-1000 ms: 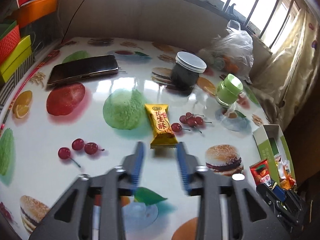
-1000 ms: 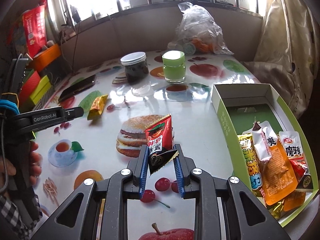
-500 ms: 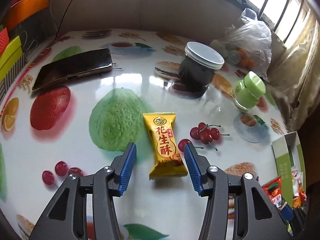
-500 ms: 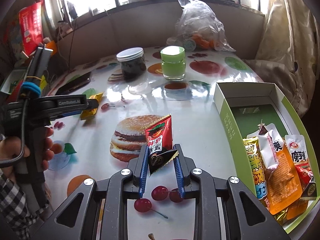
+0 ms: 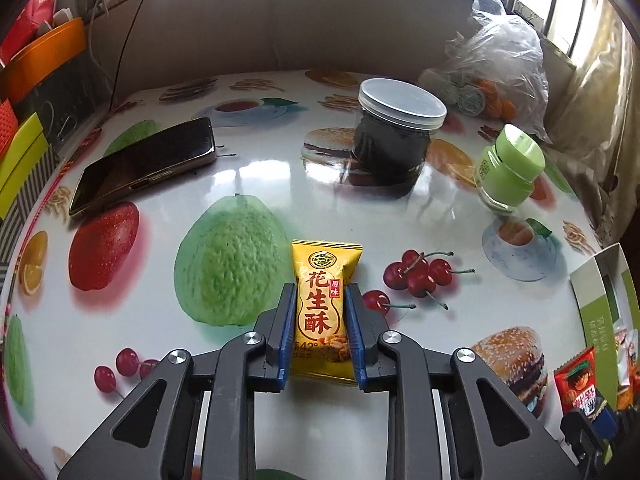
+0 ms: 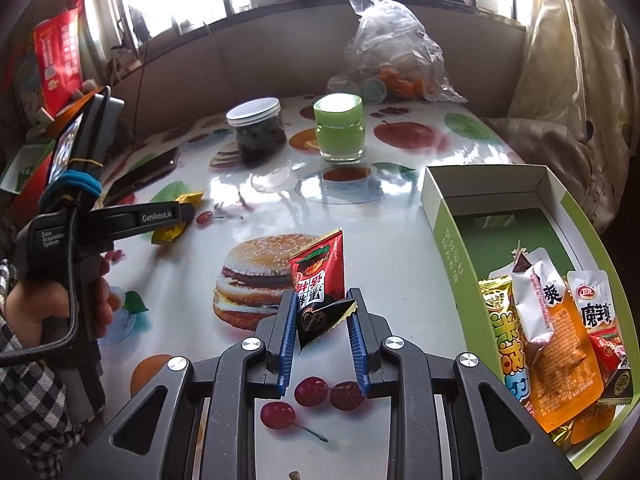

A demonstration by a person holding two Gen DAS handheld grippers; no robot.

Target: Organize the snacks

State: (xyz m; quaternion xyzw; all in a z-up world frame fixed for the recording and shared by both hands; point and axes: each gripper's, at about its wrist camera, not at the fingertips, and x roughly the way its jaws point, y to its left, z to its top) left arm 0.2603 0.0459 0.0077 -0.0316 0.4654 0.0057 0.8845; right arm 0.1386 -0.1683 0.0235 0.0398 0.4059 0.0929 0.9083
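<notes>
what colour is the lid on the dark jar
Translucent white lid on the dark jar; clearest in the left wrist view.

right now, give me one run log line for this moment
left gripper: just closed on yellow snack | right gripper: holding red snack | green box: partly filled

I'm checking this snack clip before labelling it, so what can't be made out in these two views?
- Green box: left wrist view, cut off by the right edge; its contents are barely visible.
- Yellow snack packet: right wrist view, mostly hidden behind the left gripper.
- Plastic bag contents: both views, blurred by crinkled film and window glare.
</notes>
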